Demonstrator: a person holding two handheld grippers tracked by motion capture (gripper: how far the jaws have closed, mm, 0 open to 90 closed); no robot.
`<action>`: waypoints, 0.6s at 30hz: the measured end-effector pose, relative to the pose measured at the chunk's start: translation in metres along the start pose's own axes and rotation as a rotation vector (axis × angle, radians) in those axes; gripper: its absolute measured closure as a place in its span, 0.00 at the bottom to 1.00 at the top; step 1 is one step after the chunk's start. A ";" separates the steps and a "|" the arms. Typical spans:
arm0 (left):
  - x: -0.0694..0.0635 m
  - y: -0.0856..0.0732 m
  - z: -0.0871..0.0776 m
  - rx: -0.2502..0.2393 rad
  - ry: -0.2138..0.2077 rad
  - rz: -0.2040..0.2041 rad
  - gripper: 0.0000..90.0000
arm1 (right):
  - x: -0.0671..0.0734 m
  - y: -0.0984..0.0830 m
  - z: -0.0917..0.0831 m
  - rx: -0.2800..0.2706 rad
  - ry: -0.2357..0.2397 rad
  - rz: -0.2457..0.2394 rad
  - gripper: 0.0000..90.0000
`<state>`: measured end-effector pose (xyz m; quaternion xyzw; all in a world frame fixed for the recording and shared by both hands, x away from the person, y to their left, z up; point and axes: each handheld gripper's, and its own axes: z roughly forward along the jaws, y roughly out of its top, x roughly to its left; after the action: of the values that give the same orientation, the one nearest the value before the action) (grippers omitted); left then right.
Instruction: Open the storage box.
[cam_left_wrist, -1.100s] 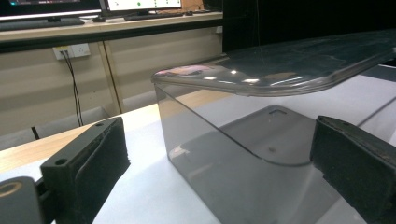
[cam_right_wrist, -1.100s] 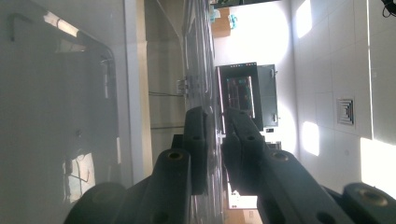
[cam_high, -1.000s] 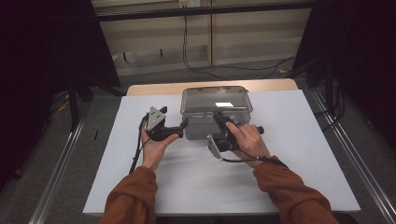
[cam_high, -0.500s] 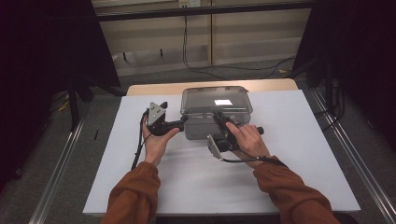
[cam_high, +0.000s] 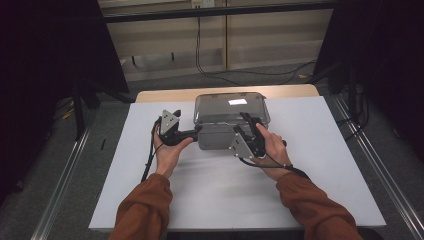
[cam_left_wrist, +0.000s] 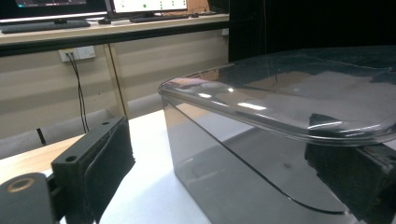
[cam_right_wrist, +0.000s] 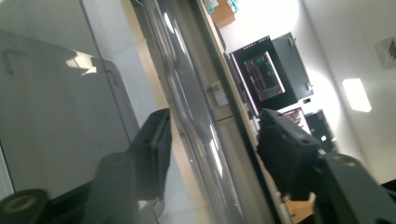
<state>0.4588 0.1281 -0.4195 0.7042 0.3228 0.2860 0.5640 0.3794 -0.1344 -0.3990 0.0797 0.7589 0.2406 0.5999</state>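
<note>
Two grippers flank a smoky transparent lidded box (cam_high: 227, 120) at the far middle of the white table (cam_high: 320, 165). At the box's left side, the left gripper (cam_high: 192, 134) has its jaws spread beside the box wall. At the near right corner, the right gripper (cam_high: 245, 125) straddles the lid's rim (cam_right_wrist: 187, 116), jaws apart.

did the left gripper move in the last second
Yes, slightly. In the high view the left gripper has edged right along the white mat, closing on the left end of the clear box, which stayed put.
</note>
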 end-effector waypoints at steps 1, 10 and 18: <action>0.000 0.001 0.000 -0.007 -0.003 -0.006 0.09 | -0.001 -0.002 0.000 0.003 0.001 0.018 0.44; -0.002 0.005 0.000 -0.014 -0.004 -0.005 0.10 | -0.015 -0.015 0.003 -0.007 0.048 0.238 0.33; -0.003 0.010 0.000 -0.025 -0.011 0.002 0.11 | -0.026 -0.030 0.005 -0.034 0.082 0.397 0.30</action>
<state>0.4582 0.1237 -0.4102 0.6990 0.3156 0.2867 0.5741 0.3961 -0.1697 -0.3909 0.2078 0.7478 0.3699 0.5107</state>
